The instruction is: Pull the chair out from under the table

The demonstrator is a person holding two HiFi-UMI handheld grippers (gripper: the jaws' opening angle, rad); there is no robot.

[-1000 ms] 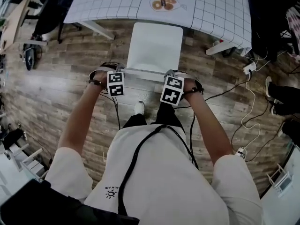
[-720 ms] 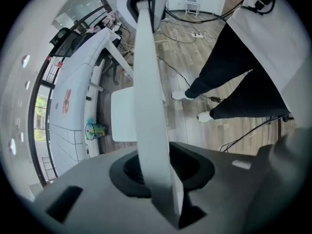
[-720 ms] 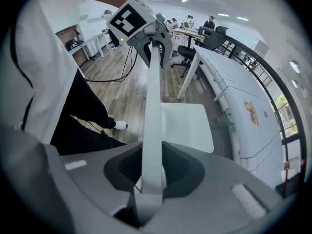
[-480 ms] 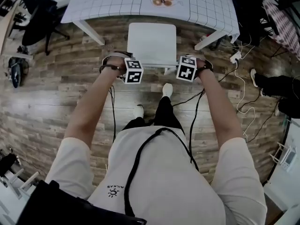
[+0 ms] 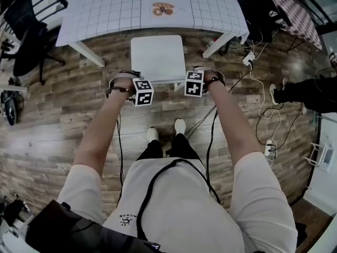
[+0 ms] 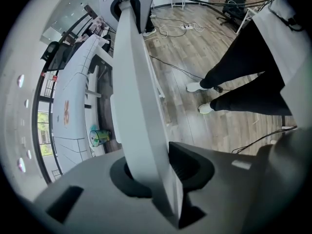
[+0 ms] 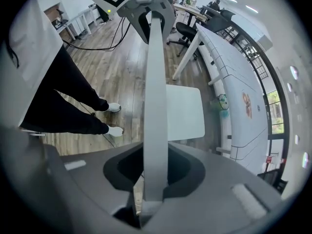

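I have both grippers on the top edge of the white chair's (image 5: 157,57) backrest (image 7: 155,82), one near each end, because a pull from two spread points should bring the chair straight back instead of swinging it. The left gripper (image 5: 141,88) points steeply down over the rail; its jaws are opening slightly right now, with the thin white panel standing between them and the pads, as far as I can see, touching both of its faces. The right gripper (image 5: 194,82) points straight down and its jaws are clamped on the same panel, which runs upright through the middle of the gap. Beyond the jaws lies the seat, and beyond that the counter (image 5: 116,9) with its gridded cloth. Only the far edge of the seat sits at the counter's rim, so I judge the chair nearly out. On my side of the jaws, the shoes (image 5: 152,135) stand well back, leaving floor for the chair to slide into.
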